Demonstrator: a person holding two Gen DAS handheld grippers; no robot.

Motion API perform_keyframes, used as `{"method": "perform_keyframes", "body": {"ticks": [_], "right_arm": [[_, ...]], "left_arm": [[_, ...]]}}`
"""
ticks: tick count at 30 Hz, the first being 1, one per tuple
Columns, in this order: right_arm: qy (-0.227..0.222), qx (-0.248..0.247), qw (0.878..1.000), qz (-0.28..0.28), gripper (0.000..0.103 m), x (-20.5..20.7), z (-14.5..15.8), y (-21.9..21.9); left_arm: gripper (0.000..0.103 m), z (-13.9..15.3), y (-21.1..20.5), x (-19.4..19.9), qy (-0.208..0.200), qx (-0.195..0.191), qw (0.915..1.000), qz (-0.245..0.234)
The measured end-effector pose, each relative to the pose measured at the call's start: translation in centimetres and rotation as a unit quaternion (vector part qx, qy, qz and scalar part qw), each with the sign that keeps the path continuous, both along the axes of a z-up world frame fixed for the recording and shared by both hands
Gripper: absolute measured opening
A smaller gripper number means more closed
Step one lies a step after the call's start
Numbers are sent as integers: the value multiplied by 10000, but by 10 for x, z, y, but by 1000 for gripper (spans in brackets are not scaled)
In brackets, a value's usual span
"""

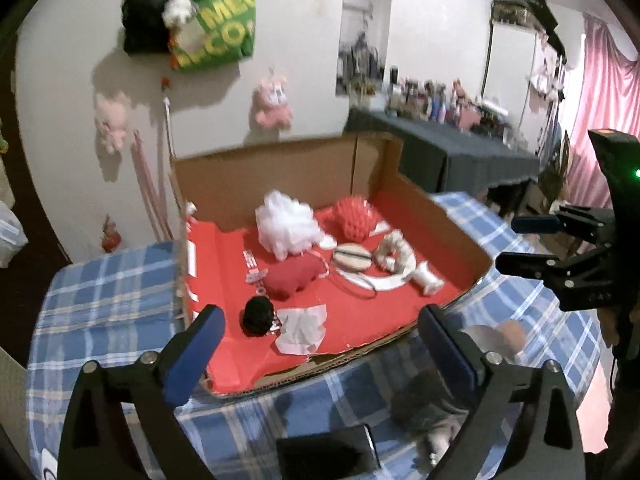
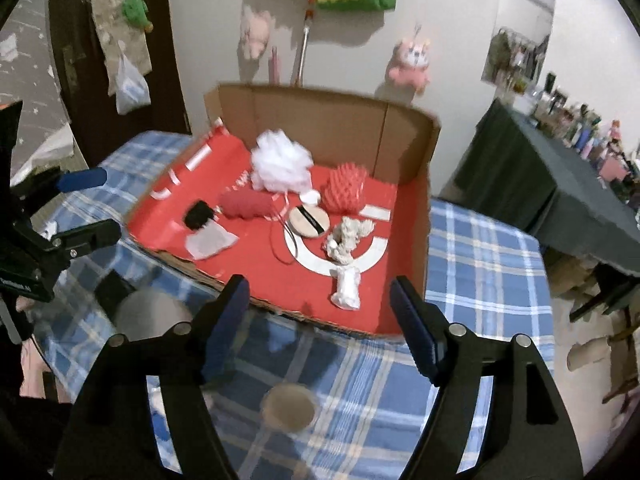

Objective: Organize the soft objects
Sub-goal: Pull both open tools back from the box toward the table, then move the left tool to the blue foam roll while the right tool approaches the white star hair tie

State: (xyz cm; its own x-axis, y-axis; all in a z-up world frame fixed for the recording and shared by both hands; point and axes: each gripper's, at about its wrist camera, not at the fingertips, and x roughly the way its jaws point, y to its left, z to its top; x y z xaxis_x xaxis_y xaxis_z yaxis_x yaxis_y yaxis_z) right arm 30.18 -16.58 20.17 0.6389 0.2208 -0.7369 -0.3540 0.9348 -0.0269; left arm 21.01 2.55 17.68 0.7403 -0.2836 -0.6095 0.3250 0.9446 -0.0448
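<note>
Cardboard tray [image 2: 424, 216] with a red floor sits on a table covered by a blue plaid cloth [image 2: 480, 240], its tall brown wall at the far side. Both grippers are above the cloth at the tray's near edge, and neither holds anything.

Seen from the right wrist camera, going left to right: the left gripper [image 2: 92, 206] enters from the left edge with its jaws parted. Inside the tray, a small black ball [image 2: 197, 214] lies nearest the left, with a flat white cloth piece [image 2: 208, 243] just in front of it. Beside the ball is a red pouch [image 2: 246, 204]. Behind that, a fluffy white mesh puff [image 2: 282, 166] stands near the back wall. A round tan pad [image 2: 309, 221] with a dark band lies in the middle. A red knobbly sponge [image 2: 345, 188] sits behind it to the right. A knotted white rope ring [image 2: 347, 240] lies just right of the pad, and a small white rolled bundle [image 2: 347, 289] sits closest to the near edge.

The right gripper [image 2: 320, 300] has its jaws spread wide, with the white bundle lying just beyond them.

From the left wrist camera, the left gripper [image 1: 320, 328] is likewise spread wide, and the right gripper [image 1: 528, 244] shows at the right edge.
</note>
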Motion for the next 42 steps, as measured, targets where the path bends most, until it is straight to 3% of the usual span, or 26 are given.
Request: {"method": "perform_keyframes", "body": {"ticks": [8,20,32,42], "right_arm": [[-765,305,9965,-124,80,-77,24,-1],[-1783,519,9809,-576,90,-175,7,0],[-1696,684,9790,-897,90,-202,-47,0],[-1471,512,9804,-1210,90,-199,-95,1]], "left_arm": [[103,20,6,-68,-732,-260,9966,263],[103,-2,2,-146,-1144,-472,9902,646],[103,-53,-15,-173,-1082,-168,9904,842],[103,-104,-20,-164,-504,-173,9938,974]]}}
